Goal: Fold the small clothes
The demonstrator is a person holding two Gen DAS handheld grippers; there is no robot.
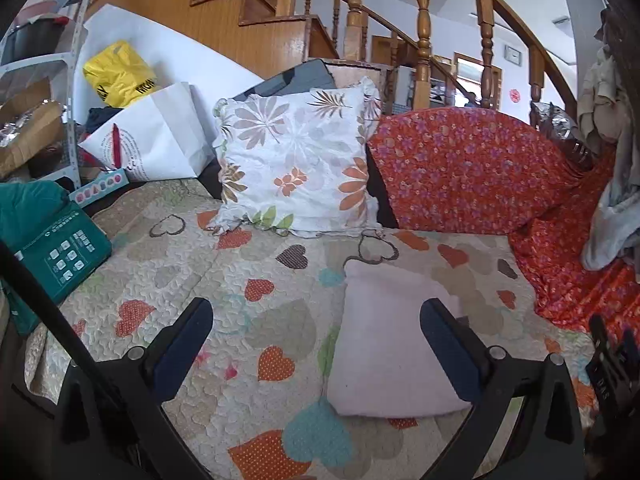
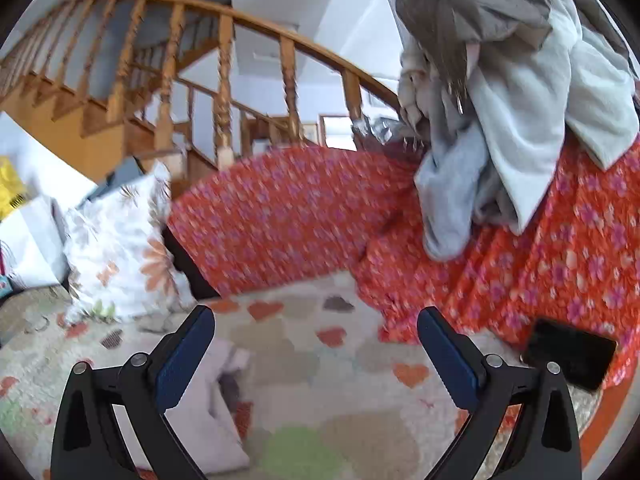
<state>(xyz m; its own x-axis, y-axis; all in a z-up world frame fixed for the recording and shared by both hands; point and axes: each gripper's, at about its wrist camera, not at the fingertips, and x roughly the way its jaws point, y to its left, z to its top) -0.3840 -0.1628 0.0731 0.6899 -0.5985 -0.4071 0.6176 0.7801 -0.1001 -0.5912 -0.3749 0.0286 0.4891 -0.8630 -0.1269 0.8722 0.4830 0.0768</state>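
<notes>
Left gripper (image 1: 316,312): jaws spread wide, nothing between the pads. Right gripper (image 2: 316,320): jaws wide apart, empty.

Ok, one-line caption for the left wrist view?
Left gripper open above a folded pink cloth on the heart-print quilt.

Heart quilt (image 1: 224,264): folded pink garment (image 1: 384,344), probably phone (image 2: 570,354).

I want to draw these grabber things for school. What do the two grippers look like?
Both look alike. The left gripper and the right gripper each have a black plastic frame with two angled arms, round silver screws at the joints, and flat dark blue fingers with a finely textured face. No sleeves or hands show.
</notes>
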